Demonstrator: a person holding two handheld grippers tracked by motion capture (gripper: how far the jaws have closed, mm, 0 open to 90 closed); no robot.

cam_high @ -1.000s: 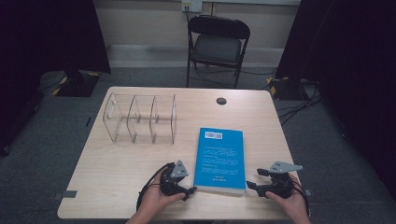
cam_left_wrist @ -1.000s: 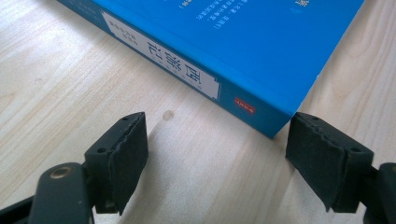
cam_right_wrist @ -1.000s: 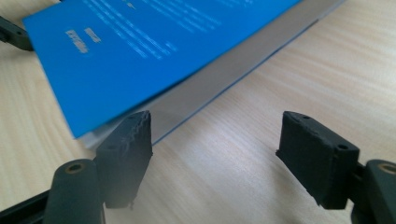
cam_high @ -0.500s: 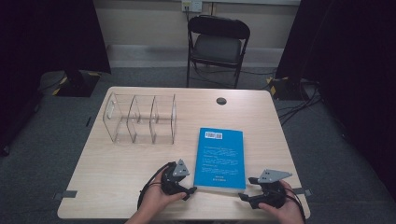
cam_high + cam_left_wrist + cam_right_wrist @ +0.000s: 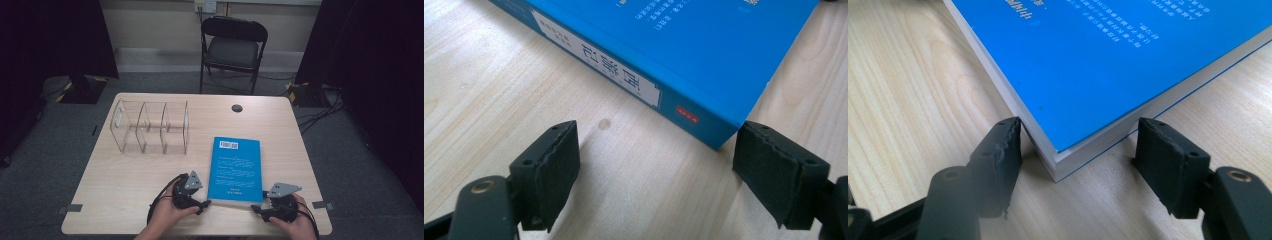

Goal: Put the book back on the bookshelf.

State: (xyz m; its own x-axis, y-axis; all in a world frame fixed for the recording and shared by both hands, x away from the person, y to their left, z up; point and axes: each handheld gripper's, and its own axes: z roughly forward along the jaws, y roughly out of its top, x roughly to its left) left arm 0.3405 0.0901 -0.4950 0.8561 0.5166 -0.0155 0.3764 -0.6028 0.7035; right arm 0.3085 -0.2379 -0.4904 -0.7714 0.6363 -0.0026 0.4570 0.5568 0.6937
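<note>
A blue book (image 5: 235,170) lies flat on the wooden table (image 5: 125,185), back cover up. My left gripper (image 5: 202,204) rests by the book's near left corner. In the left gripper view it (image 5: 656,160) is open, and the book (image 5: 674,40) has its spine corner just ahead of the right pad (image 5: 769,170). My right gripper (image 5: 257,209) is at the near right corner. In the right gripper view its jaws (image 5: 1078,145) straddle that corner of the book (image 5: 1108,60) and have just been closing. The pads sit close to both edges without a clear squeeze.
A clear acrylic organizer (image 5: 150,127) with three compartments stands at the back left of the table. A black round grommet (image 5: 237,108) sits near the far edge. A black folding chair (image 5: 232,45) stands beyond the table. Bare wood lies left of the left gripper.
My right gripper has moved left and toward the person, from beside the book's right edge to its near right corner. The left gripper has stayed put.
</note>
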